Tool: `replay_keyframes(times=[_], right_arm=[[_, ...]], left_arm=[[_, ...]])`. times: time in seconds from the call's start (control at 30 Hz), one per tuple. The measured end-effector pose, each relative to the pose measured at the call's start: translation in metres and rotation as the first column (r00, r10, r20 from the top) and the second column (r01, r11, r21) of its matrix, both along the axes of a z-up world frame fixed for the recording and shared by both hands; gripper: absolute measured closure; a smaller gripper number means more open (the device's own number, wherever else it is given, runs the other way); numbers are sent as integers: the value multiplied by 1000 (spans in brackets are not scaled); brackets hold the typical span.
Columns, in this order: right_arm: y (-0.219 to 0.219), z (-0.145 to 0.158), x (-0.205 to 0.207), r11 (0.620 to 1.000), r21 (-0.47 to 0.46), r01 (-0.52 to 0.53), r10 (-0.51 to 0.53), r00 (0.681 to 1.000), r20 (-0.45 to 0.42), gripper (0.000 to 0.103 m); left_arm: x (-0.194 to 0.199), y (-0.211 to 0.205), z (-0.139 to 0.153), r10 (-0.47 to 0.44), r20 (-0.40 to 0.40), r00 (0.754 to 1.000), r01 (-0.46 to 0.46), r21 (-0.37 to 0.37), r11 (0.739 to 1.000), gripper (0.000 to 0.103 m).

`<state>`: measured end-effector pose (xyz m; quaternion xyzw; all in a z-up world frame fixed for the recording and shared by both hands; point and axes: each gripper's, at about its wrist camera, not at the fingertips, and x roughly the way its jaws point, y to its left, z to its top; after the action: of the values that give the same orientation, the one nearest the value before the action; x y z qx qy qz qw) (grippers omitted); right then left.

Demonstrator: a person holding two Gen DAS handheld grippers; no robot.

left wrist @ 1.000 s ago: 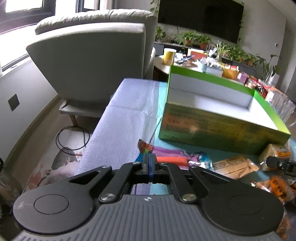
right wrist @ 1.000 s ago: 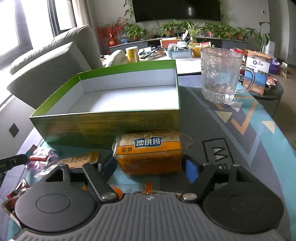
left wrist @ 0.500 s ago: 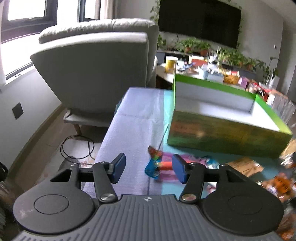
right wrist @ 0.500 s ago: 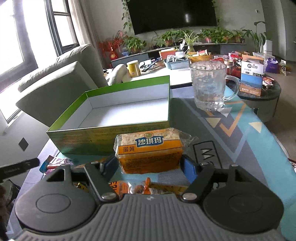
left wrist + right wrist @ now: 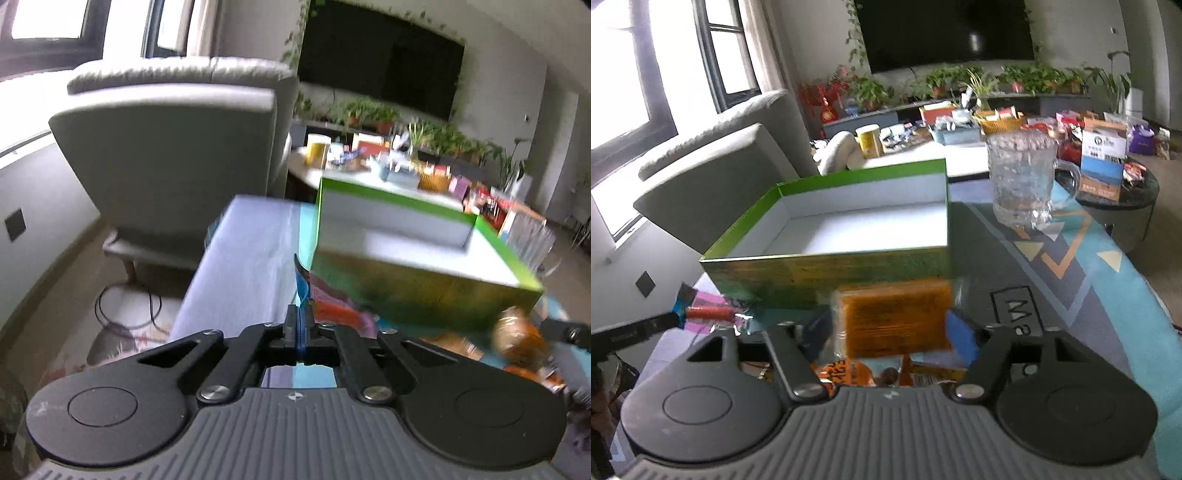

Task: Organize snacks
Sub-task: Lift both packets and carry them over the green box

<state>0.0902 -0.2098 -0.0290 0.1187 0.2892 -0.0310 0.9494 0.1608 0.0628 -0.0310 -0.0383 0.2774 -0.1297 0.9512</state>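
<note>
Left wrist view: left gripper (image 5: 300, 319) clamped on colourful snack wrapper (image 5: 334, 306) at 12 o'clock. Right gripper (image 5: 892, 325) grips orange snack pack (image 5: 895, 317) before green box (image 5: 827, 273), 12 o'clock.

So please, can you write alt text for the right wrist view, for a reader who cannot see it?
The right gripper holds an orange snack pack between its blue pads, in front of an empty green box. A glass mug stands behind on the patterned table.
</note>
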Motion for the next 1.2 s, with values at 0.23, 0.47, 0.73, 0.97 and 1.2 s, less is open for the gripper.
replay_keyframes(times=[0.23, 0.47, 0.73, 0.97, 1.2], right_arm=[[1, 6, -14, 1000, -31, -4, 4, 1000, 18, 50], [-16, -11, -7, 992, 81, 92, -91, 996, -20, 50], [5, -29, 35, 996, -10, 86, -86, 993, -79, 49], [3, -41, 53, 991, -55, 124, -131, 983, -131, 49], [8, -45, 65, 993, -80, 88, -102, 976, -192, 49]], left_arm=[[-25, -3, 34, -11, 108, 994, 13, -13, 1000, 103], [-32, -5, 46, -15, 133, 991, 18, -17, 1000, 103], [-25, -5, 41, -7, 123, 992, 9, -16, 1000, 103], [-7, -9, 27, -8, 83, 997, 10, -23, 1000, 103], [0, -13, 21, -19, 70, 997, 21, -26, 999, 103]])
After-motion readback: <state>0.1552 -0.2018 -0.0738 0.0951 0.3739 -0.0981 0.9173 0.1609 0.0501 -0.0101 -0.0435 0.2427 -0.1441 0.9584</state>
